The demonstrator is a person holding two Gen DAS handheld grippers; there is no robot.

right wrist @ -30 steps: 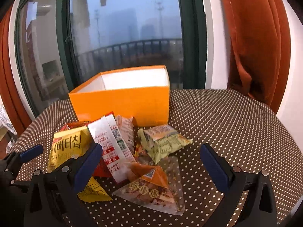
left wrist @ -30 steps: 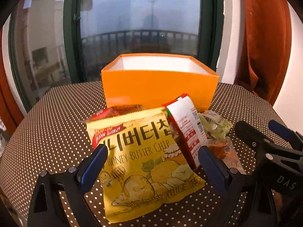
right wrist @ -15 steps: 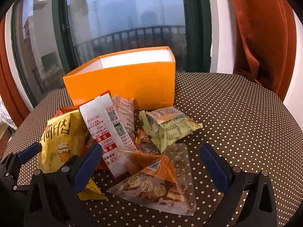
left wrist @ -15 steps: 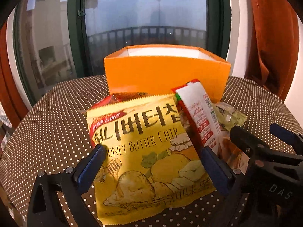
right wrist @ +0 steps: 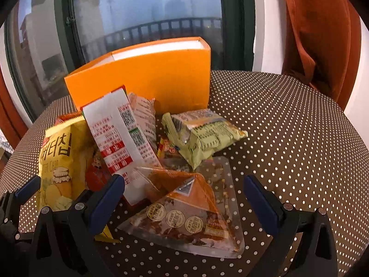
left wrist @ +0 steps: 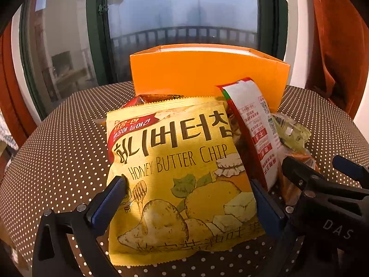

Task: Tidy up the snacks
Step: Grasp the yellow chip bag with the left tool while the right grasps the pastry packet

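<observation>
A yellow Honey Butter Chip bag (left wrist: 180, 168) lies between the fingers of my open left gripper (left wrist: 189, 198); the pads flank its lower half. It also shows in the right wrist view (right wrist: 57, 157). A red-and-white packet (left wrist: 256, 133) leans beside it. My right gripper (right wrist: 184, 194) is open around a clear triangular snack pouch (right wrist: 189, 210). A pale green packet (right wrist: 205, 133) lies behind the pouch. An open orange box (right wrist: 147, 78) stands at the back, also in the left wrist view (left wrist: 207, 73).
The snacks sit on a brown polka-dot tablecloth (right wrist: 288, 138). A dark window frame (left wrist: 96, 34) and a rust curtain (right wrist: 318, 30) rise behind the table. My right gripper shows at the right of the left wrist view (left wrist: 322, 184).
Both grippers have moved forward and lower toward the snacks. The chip bag now fills the space between the left fingers, and the triangular pouch sits between the right fingers.
</observation>
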